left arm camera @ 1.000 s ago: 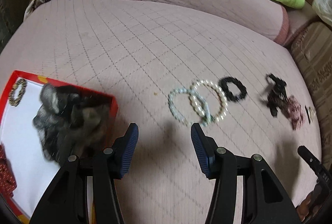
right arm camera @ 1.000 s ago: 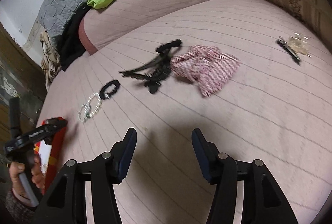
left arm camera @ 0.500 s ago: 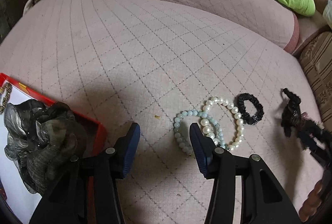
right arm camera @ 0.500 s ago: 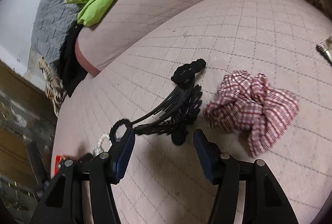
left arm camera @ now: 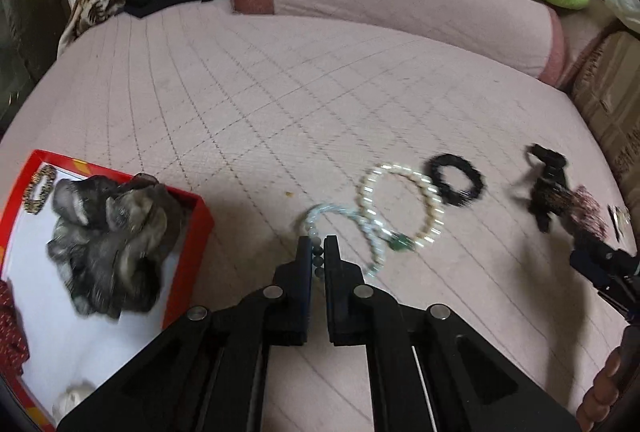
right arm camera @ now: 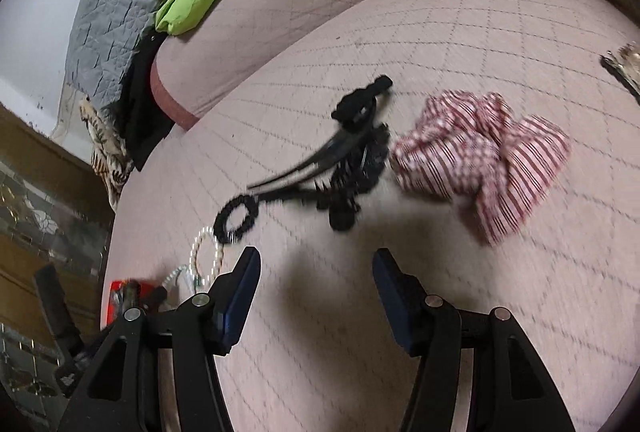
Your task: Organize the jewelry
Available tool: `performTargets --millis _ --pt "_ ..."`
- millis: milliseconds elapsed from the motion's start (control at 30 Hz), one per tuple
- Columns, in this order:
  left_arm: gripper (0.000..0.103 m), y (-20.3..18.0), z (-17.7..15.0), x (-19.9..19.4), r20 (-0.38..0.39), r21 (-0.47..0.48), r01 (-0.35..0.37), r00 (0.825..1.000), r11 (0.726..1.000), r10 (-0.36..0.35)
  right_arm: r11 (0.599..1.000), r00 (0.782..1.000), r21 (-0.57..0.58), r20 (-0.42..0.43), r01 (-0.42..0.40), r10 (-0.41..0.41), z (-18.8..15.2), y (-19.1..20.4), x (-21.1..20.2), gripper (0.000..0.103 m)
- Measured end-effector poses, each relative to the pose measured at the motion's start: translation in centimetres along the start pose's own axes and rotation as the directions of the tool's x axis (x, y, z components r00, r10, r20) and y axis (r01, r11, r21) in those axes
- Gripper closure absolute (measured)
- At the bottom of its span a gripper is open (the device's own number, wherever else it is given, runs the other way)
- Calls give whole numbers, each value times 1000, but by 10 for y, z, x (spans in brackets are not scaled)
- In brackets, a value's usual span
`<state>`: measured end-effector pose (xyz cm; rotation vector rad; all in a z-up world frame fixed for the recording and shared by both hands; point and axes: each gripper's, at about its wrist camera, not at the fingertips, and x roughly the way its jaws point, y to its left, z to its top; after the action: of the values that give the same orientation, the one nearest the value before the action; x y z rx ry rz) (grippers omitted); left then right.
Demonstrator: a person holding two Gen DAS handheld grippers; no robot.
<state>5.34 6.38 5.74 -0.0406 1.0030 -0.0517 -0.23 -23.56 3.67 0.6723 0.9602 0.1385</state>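
Red box (left arm camera: 188,244) cut off at left edge; hair clip (right arm camera: 344,168) motion-blurred.

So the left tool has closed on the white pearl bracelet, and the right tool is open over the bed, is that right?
Not quite. The left tool has just closed on the pale blue bead bracelet, not the white pearl bracelet, which lies free beside it, as the left wrist view shows. The right tool is indeed open over the bed.
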Motion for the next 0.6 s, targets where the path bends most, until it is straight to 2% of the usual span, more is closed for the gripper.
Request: performTargets --millis 167,367,467,600 --pt "98 -32 -16 -45 32 40 58 998 998 -59 999 1000 -38 22 7 -6 -16 3 -30 40" --pt "98 -63 -15 -107 79 117 137 986 984 -147 998 999 -63 50 3 1 -26 8 -64 40" --pt "97 -59 -1 -120 62 110 174 981 979 -182 997 998 -76 68 9 -4 -27 10 -79 38" --pt "98 -35 20 -108 4 62 197 980 978 -197 997 995 -73 95 23 -16 -25 6 -93 36"
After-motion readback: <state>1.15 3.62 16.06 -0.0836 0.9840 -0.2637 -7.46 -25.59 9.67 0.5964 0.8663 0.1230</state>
